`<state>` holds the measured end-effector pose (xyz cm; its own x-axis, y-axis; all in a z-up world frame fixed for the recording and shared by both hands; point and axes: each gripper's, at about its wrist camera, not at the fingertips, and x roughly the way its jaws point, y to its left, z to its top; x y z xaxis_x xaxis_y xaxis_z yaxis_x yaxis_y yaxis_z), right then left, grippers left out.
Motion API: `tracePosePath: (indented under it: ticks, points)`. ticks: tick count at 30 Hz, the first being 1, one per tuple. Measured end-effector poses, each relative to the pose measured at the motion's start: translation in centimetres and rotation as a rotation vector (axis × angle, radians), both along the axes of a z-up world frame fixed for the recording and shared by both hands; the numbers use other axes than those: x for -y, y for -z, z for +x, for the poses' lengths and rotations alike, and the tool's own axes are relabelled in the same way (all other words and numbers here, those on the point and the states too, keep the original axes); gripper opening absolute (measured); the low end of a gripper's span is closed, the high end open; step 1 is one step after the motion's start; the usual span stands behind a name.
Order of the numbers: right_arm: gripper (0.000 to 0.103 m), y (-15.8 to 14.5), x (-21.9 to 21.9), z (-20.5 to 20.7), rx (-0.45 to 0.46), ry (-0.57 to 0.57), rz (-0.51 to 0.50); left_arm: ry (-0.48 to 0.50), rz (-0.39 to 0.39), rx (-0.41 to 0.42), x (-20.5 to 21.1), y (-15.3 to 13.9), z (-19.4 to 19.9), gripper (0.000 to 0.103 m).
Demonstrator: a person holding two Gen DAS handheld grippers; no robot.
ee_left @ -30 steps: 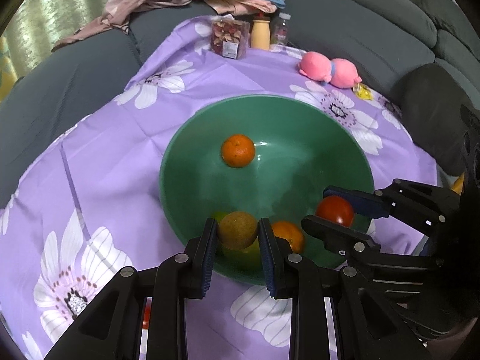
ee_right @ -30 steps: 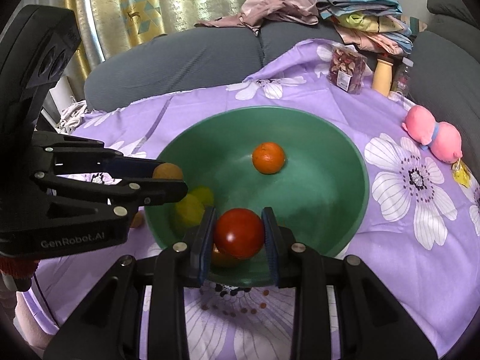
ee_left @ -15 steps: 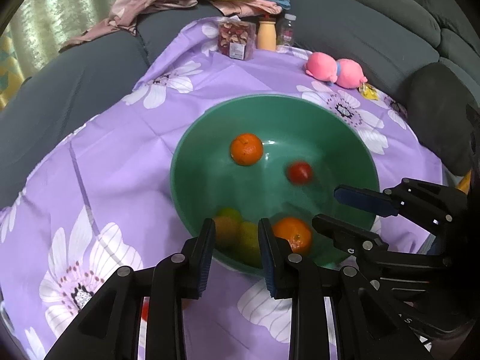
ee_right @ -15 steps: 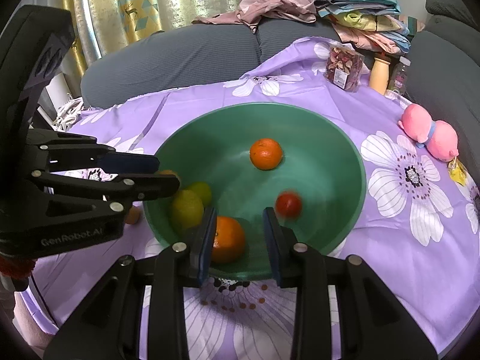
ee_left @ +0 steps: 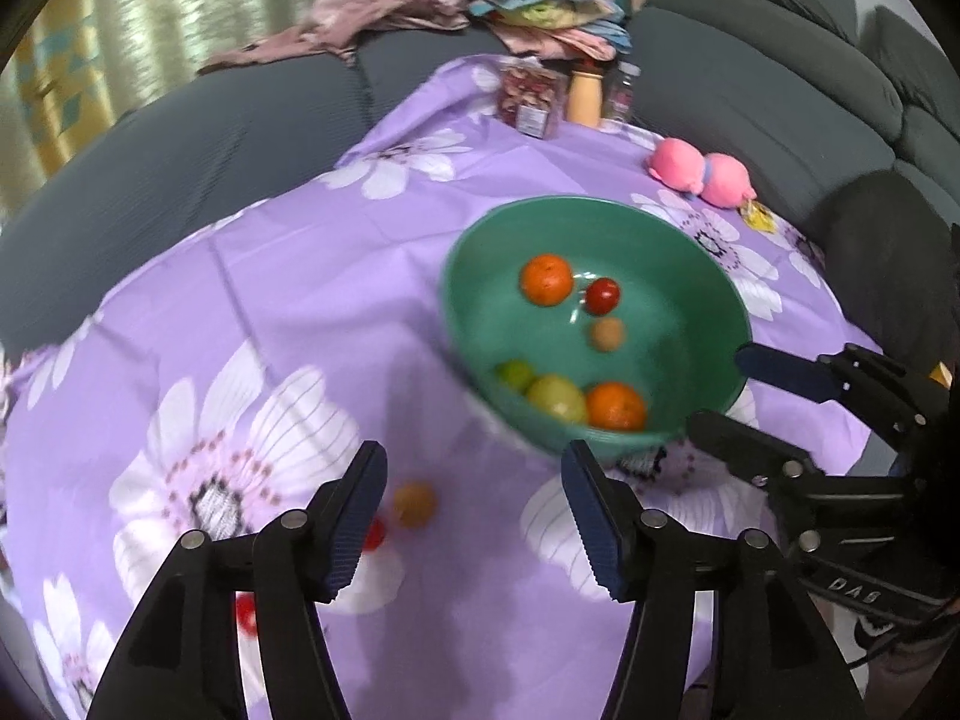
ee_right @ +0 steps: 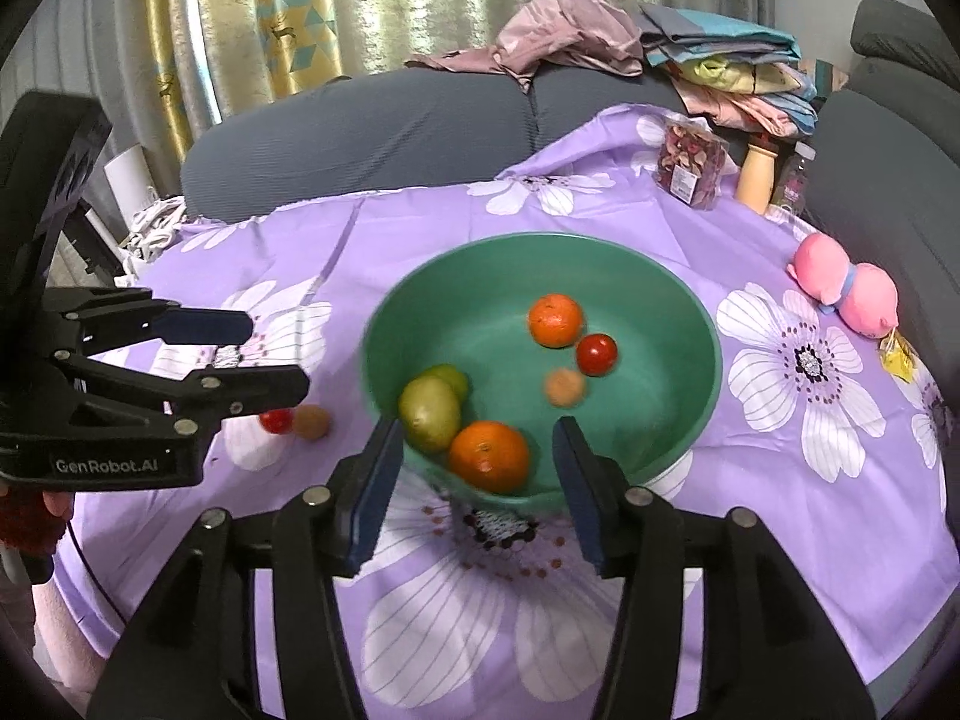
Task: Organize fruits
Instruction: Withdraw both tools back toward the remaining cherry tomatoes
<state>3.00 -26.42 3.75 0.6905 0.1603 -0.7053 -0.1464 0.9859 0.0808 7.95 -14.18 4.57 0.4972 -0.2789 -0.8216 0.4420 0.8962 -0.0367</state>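
A green bowl point(ee_right: 690, 312) stands on the purple flowered cloth; it also shows in the left wrist view point(ee_left: 468, 252). In it lie two oranges point(ee_right: 555, 320) point(ee_right: 489, 456), a red tomato point(ee_right: 596, 354), a small brown fruit point(ee_right: 564, 387), a yellow-green pear point(ee_right: 429, 411) and a green fruit behind it. A small tan fruit point(ee_left: 414, 503) and small red fruits point(ee_left: 373, 534) lie on the cloth left of the bowl. My left gripper point(ee_left: 474, 516) is open and empty above the cloth, near the tan fruit. My right gripper point(ee_right: 474, 480) is open and empty at the bowl's near rim.
A pink plush toy point(ee_right: 846, 294) lies right of the bowl. A packet of dried flowers point(ee_right: 690, 171), a beige bottle point(ee_right: 757, 177) and a small bottle stand at the far edge. A grey sofa with piled clothes point(ee_right: 600, 42) surrounds the table.
Both grippers let go of their fruit: the tomato and the brown fruit dropped into the bowl. Both grippers opened wide and pulled back; the left one swung left over the cloth.
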Motion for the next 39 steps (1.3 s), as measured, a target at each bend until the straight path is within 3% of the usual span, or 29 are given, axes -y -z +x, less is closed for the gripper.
tracePosePath:
  ticks: [12, 18, 25, 39]
  points:
    - [0.057, -0.6, -4.1, -2.9, -0.019, -0.099, -0.012, -0.167, -0.056, -0.042, -7.6, 1.3, -4.6, 0.062]
    - [0.057, 0.1, -6.3, -3.5, -0.053, -0.148, -0.015, -0.226, -0.045, -0.063, -10.5, 2.2, -6.6, 0.062]
    - [0.057, 0.1, -8.7, -3.8, -0.061, -0.207, -0.032, -0.263, -0.056, -0.077, -12.6, 3.0, -7.8, 0.062]
    - [0.057, 1.1, -9.1, -3.3, -0.098, -0.202, -0.038, -0.308, -0.077, -0.1, -14.7, 4.1, -8.2, 0.062]
